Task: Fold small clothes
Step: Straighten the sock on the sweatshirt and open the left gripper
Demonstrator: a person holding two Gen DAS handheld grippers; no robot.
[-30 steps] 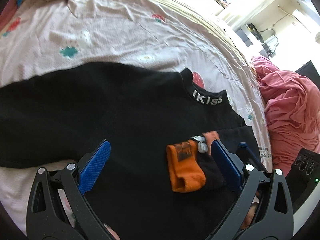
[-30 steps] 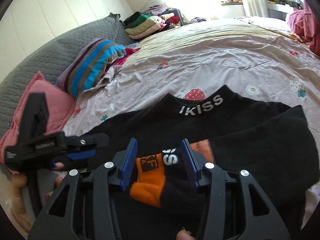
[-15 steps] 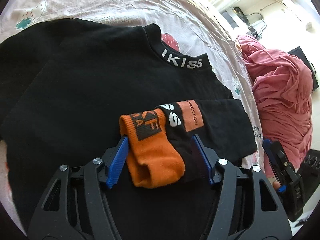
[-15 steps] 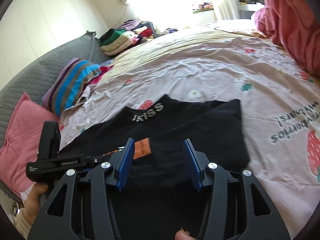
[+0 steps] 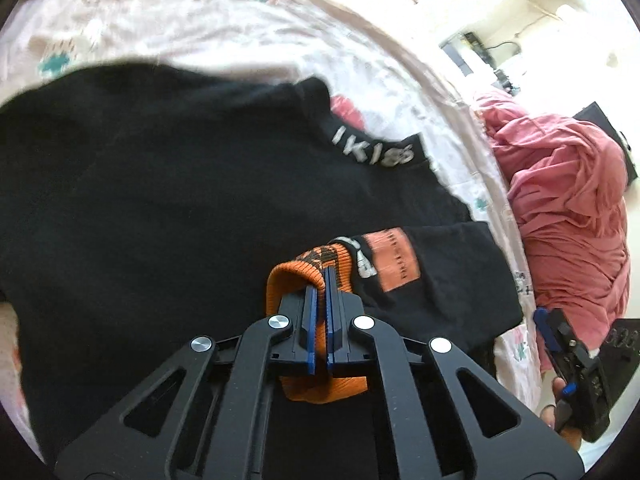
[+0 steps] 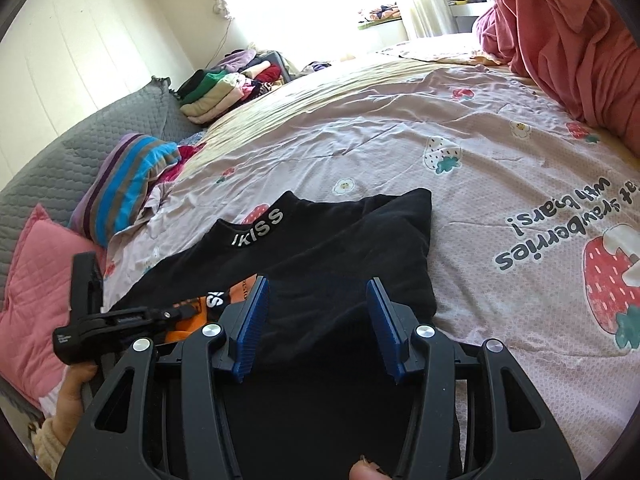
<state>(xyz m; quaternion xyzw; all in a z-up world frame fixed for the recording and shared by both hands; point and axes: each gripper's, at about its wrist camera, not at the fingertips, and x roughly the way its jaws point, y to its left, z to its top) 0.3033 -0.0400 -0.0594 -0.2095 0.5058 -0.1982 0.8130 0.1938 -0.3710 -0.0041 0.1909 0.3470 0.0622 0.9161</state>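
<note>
An orange and black sock (image 5: 326, 390) lies on a black top (image 5: 160, 200) whose collar (image 5: 372, 154) reads IKISS. The top is spread flat on the bed. My left gripper (image 5: 320, 276) is shut on the sock's orange ribbed cuff, which bunches up around the blue pads. In the right wrist view the same gripper (image 6: 176, 314) comes in from the left over the sock (image 6: 186, 334). My right gripper (image 6: 318, 292) hovers open above the top's (image 6: 340, 248) right part, its pads pressing on nothing. It also shows at the left wrist view's right edge (image 5: 546, 322).
The strawberry-print bedsheet (image 6: 520, 160) stretches out to the right and far side. A heap of pink blanket (image 5: 568, 208) lies at the bed's right edge. A striped pillow (image 6: 128, 184), a pink cushion (image 6: 36, 276) and stacked folded clothes (image 6: 228, 84) sit at the left.
My left gripper came in over the sock and shut on its orange cuff. My right gripper let the sock go and swung right, off the sock and over the top's right side.
</note>
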